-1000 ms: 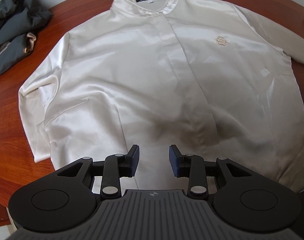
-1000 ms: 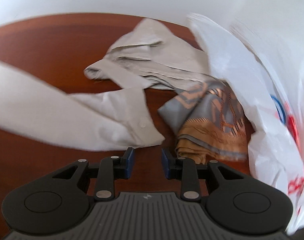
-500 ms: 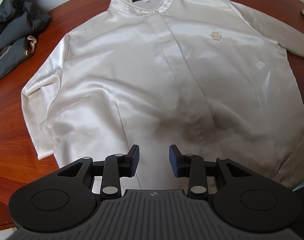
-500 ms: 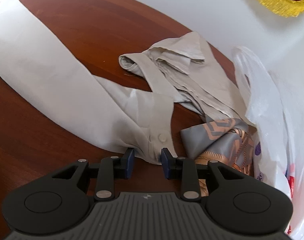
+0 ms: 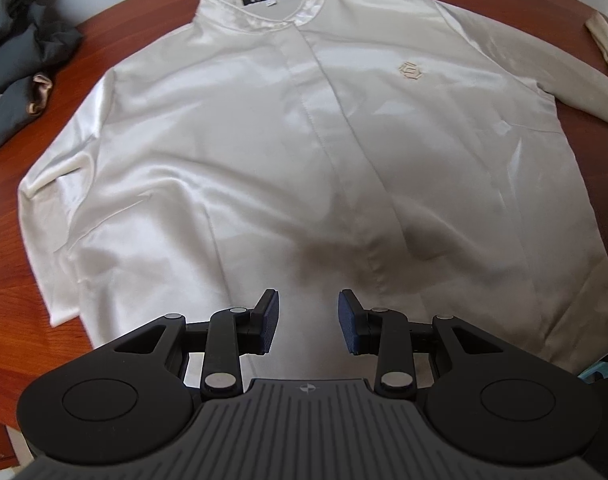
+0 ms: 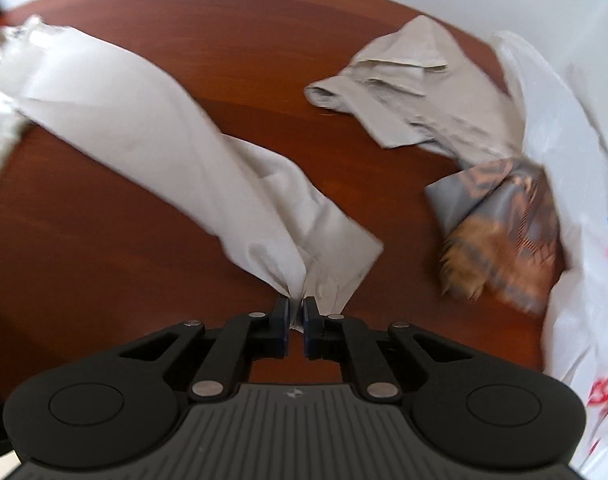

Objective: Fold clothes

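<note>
- On the round wooden table (image 5: 8, 240) the cream shirt (image 5: 288, 168) lies flat, front side up. Its long way runs from the collar at the far side down to the bottom edge near the left gripper (image 5: 307, 316).
- The shirt's one sleeve (image 6: 152, 136) stretches out long across the table, away from the body of the shirt, toward the right gripper (image 6: 296, 314).
- The right gripper's fingers have just been closing, and they now pinch the cuff end of that sleeve, which bunches up between them.
- The left gripper hangs over the bottom of the shirt with its fingers apart and nothing between them.
- A white plastic bag (image 6: 575, 208) lies at the right; a brown and grey patterned cloth (image 6: 503, 232) sits at its mouth, and a crumpled beige garment (image 6: 423, 92) lies just beside it.
- A dark garment (image 5: 20, 52) lies in a heap at the table's far left.
</note>
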Available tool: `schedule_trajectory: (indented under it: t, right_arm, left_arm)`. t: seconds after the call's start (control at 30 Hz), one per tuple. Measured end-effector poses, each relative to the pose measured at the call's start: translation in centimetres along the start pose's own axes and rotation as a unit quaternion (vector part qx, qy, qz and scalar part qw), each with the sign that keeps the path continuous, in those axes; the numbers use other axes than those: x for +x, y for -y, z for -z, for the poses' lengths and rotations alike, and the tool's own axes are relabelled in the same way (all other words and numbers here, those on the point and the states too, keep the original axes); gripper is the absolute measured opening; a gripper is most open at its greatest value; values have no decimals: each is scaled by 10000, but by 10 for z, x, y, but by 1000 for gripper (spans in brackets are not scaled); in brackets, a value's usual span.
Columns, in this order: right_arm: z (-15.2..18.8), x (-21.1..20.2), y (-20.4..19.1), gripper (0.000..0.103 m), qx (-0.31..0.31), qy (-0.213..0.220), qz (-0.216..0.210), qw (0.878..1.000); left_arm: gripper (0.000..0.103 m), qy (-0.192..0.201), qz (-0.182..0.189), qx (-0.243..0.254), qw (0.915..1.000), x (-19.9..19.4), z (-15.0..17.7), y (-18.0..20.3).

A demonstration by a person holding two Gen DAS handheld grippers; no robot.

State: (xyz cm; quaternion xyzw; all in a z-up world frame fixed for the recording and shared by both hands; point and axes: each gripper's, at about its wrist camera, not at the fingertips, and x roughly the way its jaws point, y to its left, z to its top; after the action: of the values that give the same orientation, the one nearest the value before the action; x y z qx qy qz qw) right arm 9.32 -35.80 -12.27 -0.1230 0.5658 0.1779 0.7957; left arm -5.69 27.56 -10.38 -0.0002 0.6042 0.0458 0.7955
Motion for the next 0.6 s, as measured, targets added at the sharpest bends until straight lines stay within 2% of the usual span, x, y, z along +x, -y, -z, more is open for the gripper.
schedule_trajectory:
  t: [0.07, 0.23, 0.33, 0.43, 0.57, 0.6]
  right_arm:
    - [0, -25, -6, 6, 107, -4, -471, 9988]
    - [-10, -91, -12, 3, 196, 424, -1356, 9897]
    - [-14, -97, 1, 2, 477, 496, -1106, 9915]
    - [-15, -71, 25, 2, 1005, 341, -682, 9920]
    - [-5, -18, 45, 6, 1474, 66, 302, 9886]
    - [-4, -8, 47, 12, 1567, 25, 644, 9855]
  left_arm:
    - [36, 11, 91, 29, 10000, 4, 0, 1]
    - [36, 52, 226, 23, 9997, 9, 0, 1]
    - [36, 66, 237, -35, 9997, 10, 2, -1]
    - [36, 61, 194, -64, 9998, 8, 6, -3]
    - [36, 32, 49, -105, 9999, 1, 13, -8]
    - [36, 26, 24, -121, 9999, 0, 13, -9]
